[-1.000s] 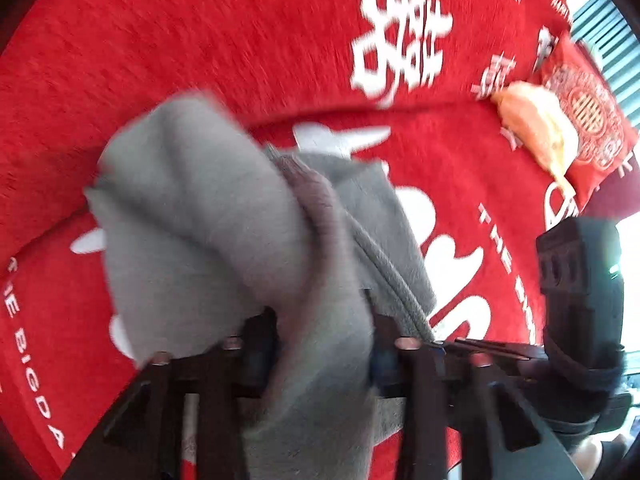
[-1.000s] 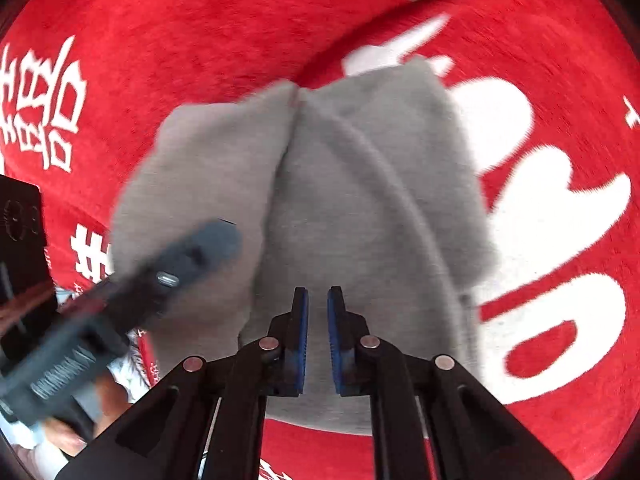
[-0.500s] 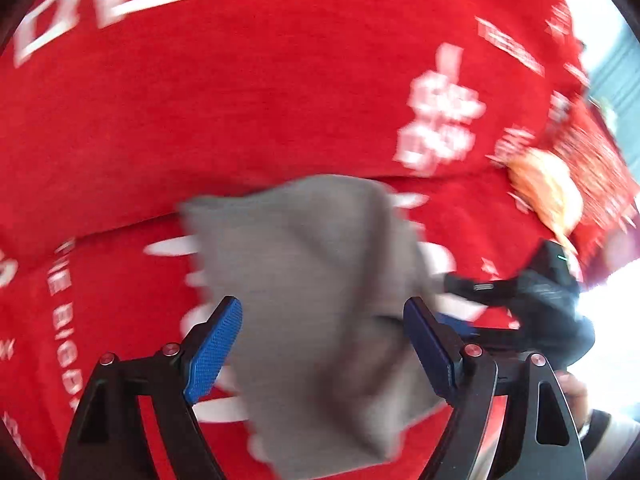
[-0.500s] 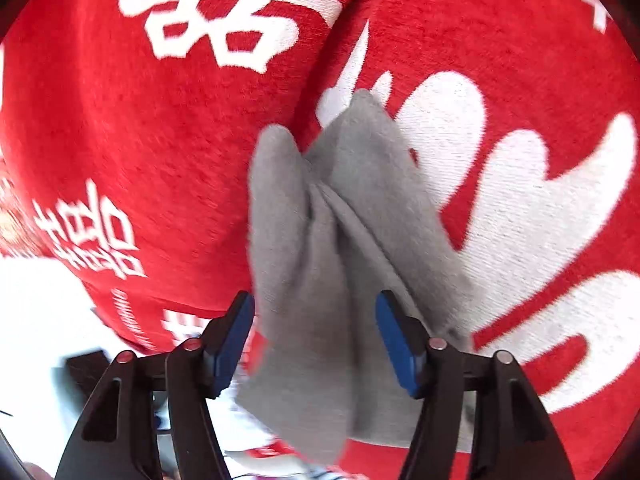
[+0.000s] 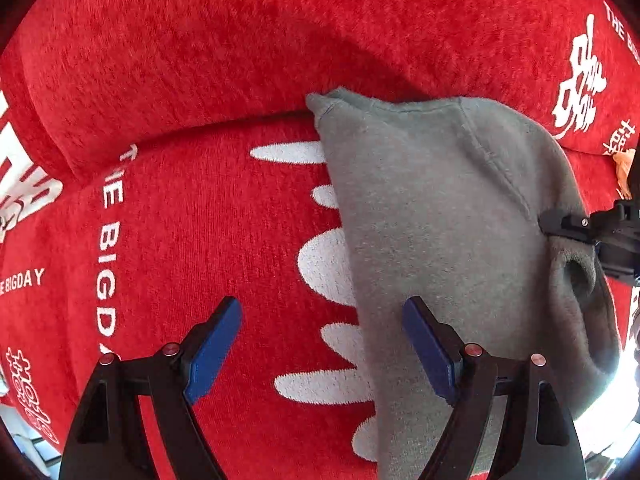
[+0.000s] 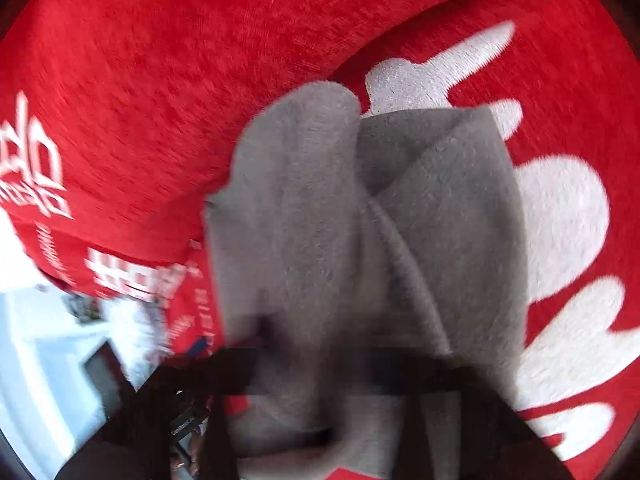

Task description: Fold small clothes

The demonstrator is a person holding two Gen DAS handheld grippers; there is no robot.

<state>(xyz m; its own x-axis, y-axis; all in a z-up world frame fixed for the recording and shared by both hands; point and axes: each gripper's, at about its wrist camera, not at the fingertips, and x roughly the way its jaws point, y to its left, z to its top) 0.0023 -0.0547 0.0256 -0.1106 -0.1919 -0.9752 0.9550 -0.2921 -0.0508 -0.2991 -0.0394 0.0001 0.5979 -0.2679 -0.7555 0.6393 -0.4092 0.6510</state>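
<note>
A small grey fleece garment (image 5: 448, 232) lies folded on the red cover (image 5: 200, 220), its top edge at the seam between seat and backrest. My left gripper (image 5: 322, 348) is open and empty, with its right finger over the garment's left edge. In the left wrist view my right gripper (image 5: 576, 236) comes in from the right and pinches the garment's right edge. In the blurred right wrist view the grey garment (image 6: 360, 240) bunches up between my right gripper's fingers (image 6: 320, 372).
The red cover carries white lettering and white shapes (image 5: 324, 264). A raised red backrest (image 5: 240, 40) stands behind the garment. An orange cloth (image 5: 626, 168) shows at the far right edge. White furniture (image 6: 40, 340) lies beyond the cover's edge.
My left gripper let go of the garment, opened and drew back to its left edge. My right gripper opened, then closed on the garment's right side.
</note>
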